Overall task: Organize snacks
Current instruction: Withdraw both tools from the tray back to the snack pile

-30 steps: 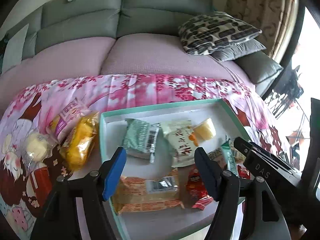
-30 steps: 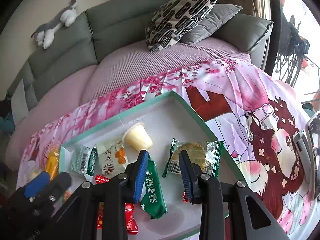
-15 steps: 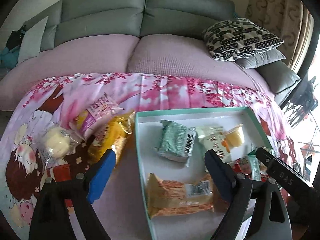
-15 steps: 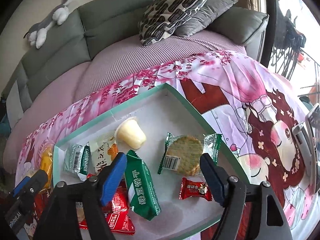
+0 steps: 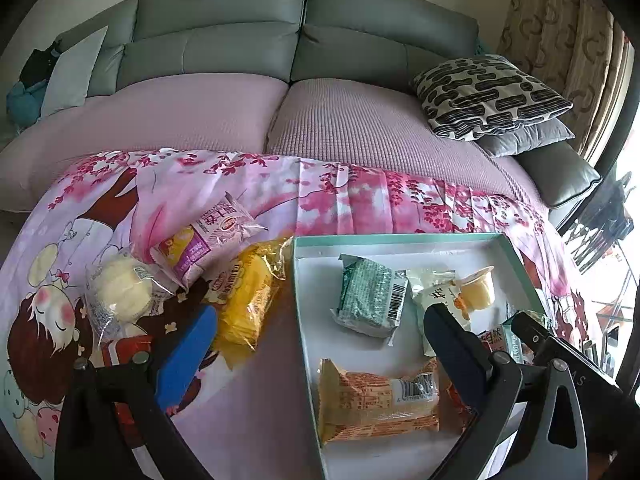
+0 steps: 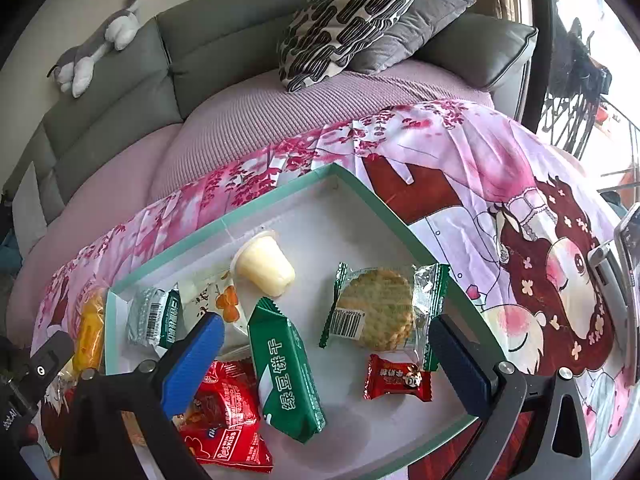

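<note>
Left wrist view: the left gripper [image 5: 320, 344], jaws just spread wide and empty, straddles the tray's [image 5: 298, 280] left rim; the orange packet [image 5: 376, 400] lies lower centre, inside the tray.

Right wrist view: the right gripper [image 6: 326, 354], jaws just opened and released, frames the green biscuit pack [image 6: 286, 376] and red candy [image 6: 396, 378] at lower centre.

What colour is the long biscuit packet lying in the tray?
Green with white lettering: the biscuit packet shows best in the right wrist view.

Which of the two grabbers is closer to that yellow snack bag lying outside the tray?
Left. The left gripper has the yellow bag just past its blue finger; the right gripper hangs over the tray.
</note>
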